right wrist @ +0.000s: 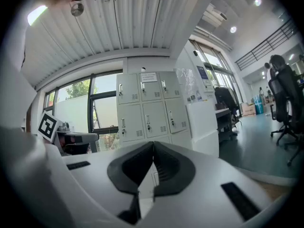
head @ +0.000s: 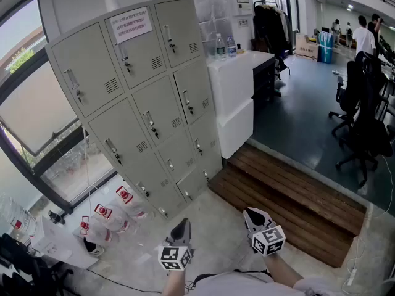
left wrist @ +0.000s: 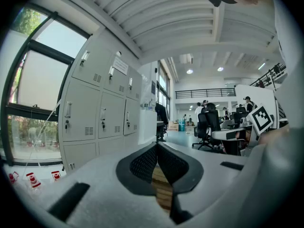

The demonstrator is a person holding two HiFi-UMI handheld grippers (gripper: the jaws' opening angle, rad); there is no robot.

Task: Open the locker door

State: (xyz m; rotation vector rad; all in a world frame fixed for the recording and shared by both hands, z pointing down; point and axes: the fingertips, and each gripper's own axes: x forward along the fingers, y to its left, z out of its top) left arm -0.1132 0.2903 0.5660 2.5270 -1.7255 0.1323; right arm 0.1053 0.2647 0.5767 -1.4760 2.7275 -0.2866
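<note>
A grey bank of lockers (head: 145, 103) stands at the upper left of the head view, all its doors closed, each with a small handle and a key. The same lockers (left wrist: 102, 113) show ahead in the left gripper view and the lockers (right wrist: 152, 108) also in the right gripper view. My left gripper (head: 181, 230) is low in the head view, well short of the lockers, jaws together with nothing between them. Beside it to the right is my right gripper (head: 256, 217), shut and empty too.
A white counter (head: 241, 73) with two bottles (head: 225, 45) adjoins the lockers on the right. A wooden step (head: 290, 196) runs behind the grippers. Red-and-white bottles (head: 111, 217) lie on the floor by the window. Office chairs (head: 364, 122) and people stand far right.
</note>
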